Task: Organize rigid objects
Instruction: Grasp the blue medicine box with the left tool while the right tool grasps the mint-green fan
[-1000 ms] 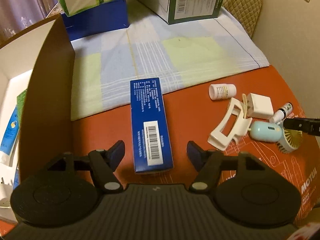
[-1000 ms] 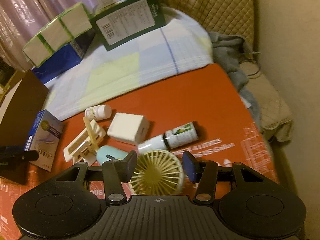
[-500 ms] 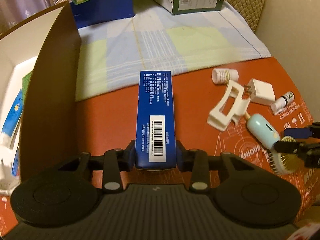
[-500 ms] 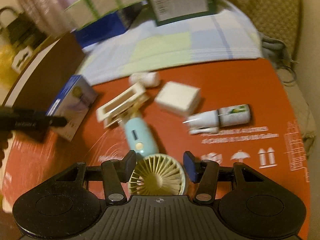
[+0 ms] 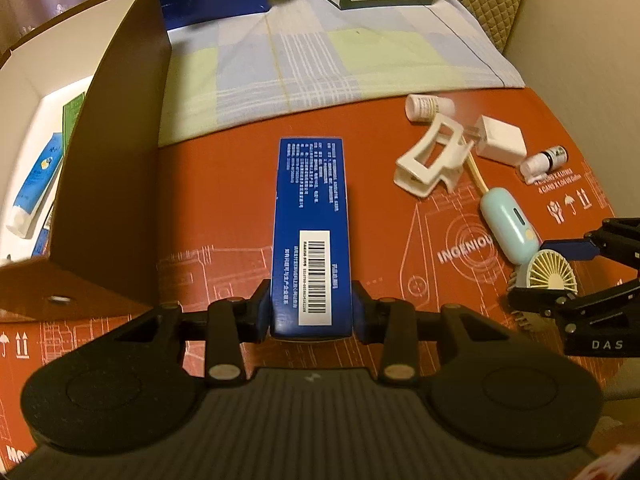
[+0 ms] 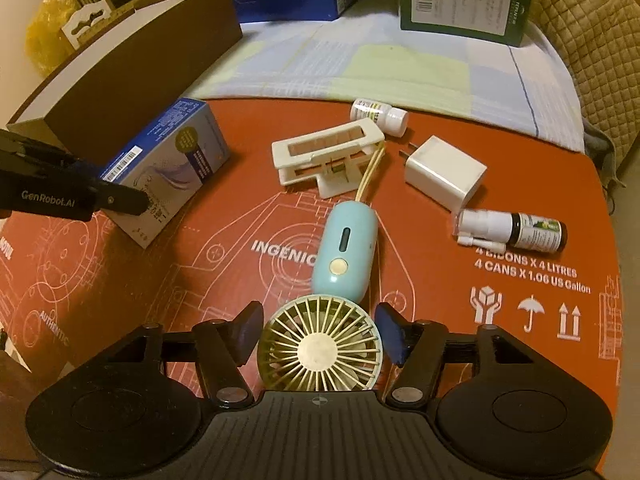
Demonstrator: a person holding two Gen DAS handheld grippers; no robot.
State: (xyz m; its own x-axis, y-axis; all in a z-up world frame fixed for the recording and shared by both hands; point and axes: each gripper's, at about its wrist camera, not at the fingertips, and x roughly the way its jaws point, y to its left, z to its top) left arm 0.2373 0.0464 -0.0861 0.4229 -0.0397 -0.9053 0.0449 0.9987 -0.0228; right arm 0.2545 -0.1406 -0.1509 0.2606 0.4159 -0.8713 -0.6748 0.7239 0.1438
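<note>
My left gripper (image 5: 311,312) is shut on the near end of a long blue box (image 5: 310,216), which also shows in the right wrist view (image 6: 168,164). My right gripper (image 6: 320,332) is open, its jaws standing on either side of the round head of a mint-green handheld fan (image 6: 320,354); the fan also shows in the left wrist view (image 5: 552,270). Beyond the fan lie a white clip (image 6: 332,160), a white charger plug (image 6: 444,172), a small white pill bottle (image 6: 378,114) and a dark spray bottle (image 6: 516,228).
All lie on an orange printed cardboard sheet (image 6: 500,300). An open brown cardboard box (image 5: 100,152) holding tubes stands at the left. A checked cloth (image 5: 320,56) with green and blue cartons lies behind. A quilted chair back (image 6: 592,32) is at the far right.
My left gripper closed on the blue box and moved forward with it. My right gripper swung round to face the fan head along its handle and stayed open.
</note>
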